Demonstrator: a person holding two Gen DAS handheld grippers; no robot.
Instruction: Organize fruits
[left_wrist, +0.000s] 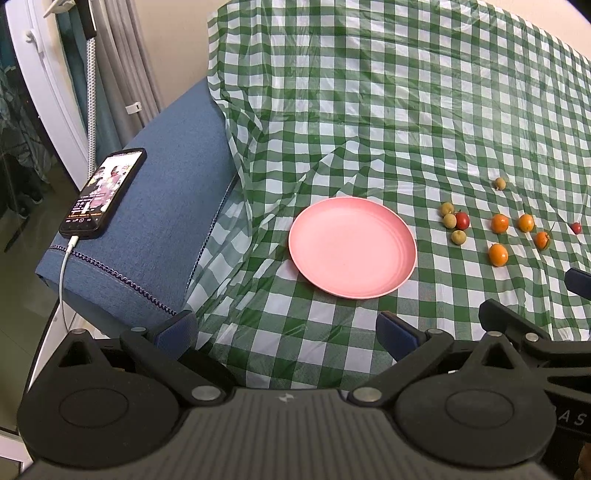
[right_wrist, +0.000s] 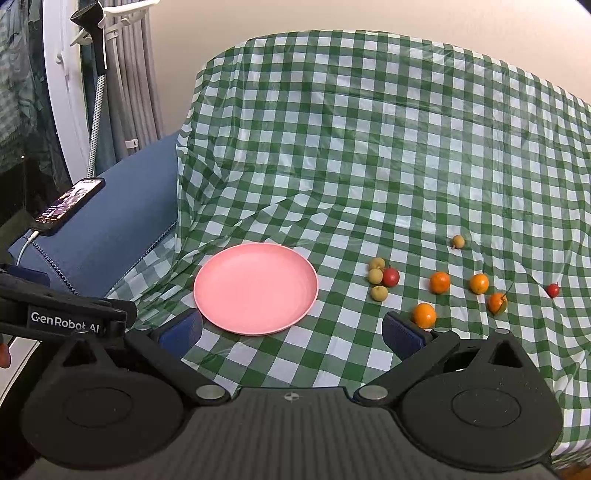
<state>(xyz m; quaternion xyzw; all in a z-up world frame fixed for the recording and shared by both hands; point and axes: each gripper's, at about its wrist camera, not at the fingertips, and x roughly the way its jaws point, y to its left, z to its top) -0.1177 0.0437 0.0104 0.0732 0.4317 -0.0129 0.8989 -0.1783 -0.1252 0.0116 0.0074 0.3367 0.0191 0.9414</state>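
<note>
An empty pink plate (left_wrist: 352, 247) (right_wrist: 255, 288) lies on the green-checked cloth (left_wrist: 369, 110) (right_wrist: 369, 147). To its right lie scattered small fruits: several orange ones (left_wrist: 499, 223) (right_wrist: 439, 282), several pale yellow-green ones (left_wrist: 449, 220) (right_wrist: 375, 276), a red one (left_wrist: 462, 220) (right_wrist: 390, 277) touching them, and another red one (left_wrist: 576, 228) (right_wrist: 553, 290) far right. My left gripper (left_wrist: 286, 332) hovers open near the plate's front edge, with nothing between its fingers. My right gripper (right_wrist: 291, 334) is open too, its right finger close to the nearest orange fruit (right_wrist: 424, 315).
A blue upholstered armrest (left_wrist: 159, 206) (right_wrist: 122, 221) stands left of the cloth, with a lit phone (left_wrist: 104, 192) (right_wrist: 68, 205) on a charging cable on top. Curtains and a white frame are beyond it. The right gripper's body (left_wrist: 524, 332) shows beside the left one.
</note>
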